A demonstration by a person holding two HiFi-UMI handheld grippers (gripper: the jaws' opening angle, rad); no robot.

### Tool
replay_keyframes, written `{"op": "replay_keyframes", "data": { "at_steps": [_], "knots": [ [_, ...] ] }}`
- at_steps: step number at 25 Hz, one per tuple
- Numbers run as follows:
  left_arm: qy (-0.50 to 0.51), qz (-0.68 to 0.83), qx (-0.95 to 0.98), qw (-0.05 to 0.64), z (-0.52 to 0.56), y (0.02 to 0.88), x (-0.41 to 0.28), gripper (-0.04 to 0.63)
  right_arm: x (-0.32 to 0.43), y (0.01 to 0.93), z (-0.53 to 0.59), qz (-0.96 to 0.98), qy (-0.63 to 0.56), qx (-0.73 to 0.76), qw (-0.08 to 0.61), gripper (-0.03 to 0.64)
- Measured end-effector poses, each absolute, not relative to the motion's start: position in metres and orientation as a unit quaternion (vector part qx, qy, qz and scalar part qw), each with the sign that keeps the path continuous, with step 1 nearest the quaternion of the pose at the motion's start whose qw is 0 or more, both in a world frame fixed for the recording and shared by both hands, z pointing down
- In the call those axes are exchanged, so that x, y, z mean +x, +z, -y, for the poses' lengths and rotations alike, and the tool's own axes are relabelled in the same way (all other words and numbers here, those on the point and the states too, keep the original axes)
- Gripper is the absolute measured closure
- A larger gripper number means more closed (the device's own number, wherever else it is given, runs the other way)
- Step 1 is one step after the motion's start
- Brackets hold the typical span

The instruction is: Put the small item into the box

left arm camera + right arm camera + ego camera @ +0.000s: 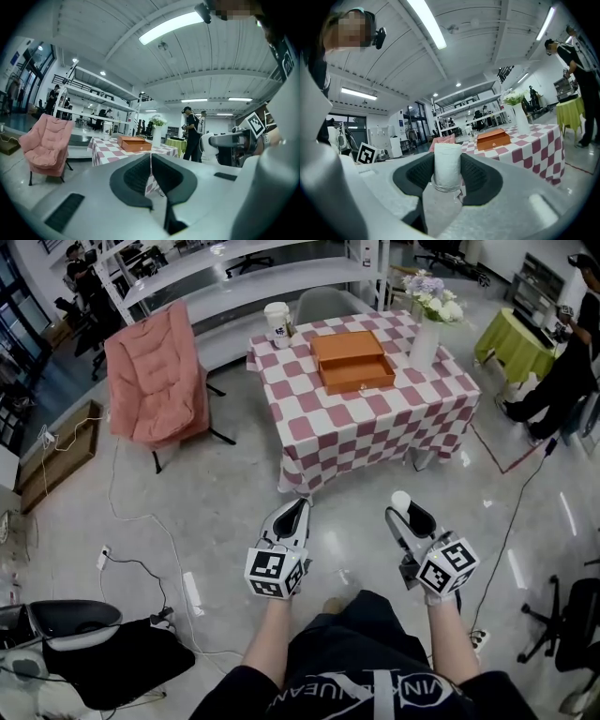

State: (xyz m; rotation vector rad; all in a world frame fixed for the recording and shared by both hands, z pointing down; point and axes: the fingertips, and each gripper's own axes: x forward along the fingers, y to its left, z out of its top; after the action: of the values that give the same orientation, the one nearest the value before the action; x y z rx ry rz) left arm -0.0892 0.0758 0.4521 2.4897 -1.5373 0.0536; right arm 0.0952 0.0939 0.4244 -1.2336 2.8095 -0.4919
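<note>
1. So the flat orange box (352, 361) lies open on the bench (375, 432), which has a pink-and-white checkered cloth, well apart from both tools.
2. Right tool (405, 510) is pinching the small item (447, 166), a white roll in clear wrap.
3. Left tool (296, 512) is pressed together.
4. A white vase (424, 341) and a paper cup (278, 324) stand near the box.

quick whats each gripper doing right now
Left gripper: closed, nothing between its fingers.
Right gripper: closed on a small white roll.
</note>
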Motion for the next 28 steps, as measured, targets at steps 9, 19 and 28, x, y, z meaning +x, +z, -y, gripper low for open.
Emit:
{"op": "replay_keyframes", "data": {
  "at_steps": [9, 19, 28],
  "knots": [
    [0.009, 0.522, 0.846, 0.109, -0.035, 0.452, -0.097, 0.58, 0.089, 0.425, -0.049, -0.901, -0.169, -0.397, 0.031, 0.439],
    [0.011, 0.524, 0.845, 0.111, 0.039, 0.453, -0.105, 0.58, 0.069, 0.432, 0.031, -0.909, -0.18, -0.375, 0.033, 0.439],
    [0.011, 0.531, 0.838, 0.122, 0.108, 0.458, -0.111, 0.58, 0.057, 0.432, 0.106, -0.915, -0.186, -0.357, 0.021, 0.439]
  ]
}}
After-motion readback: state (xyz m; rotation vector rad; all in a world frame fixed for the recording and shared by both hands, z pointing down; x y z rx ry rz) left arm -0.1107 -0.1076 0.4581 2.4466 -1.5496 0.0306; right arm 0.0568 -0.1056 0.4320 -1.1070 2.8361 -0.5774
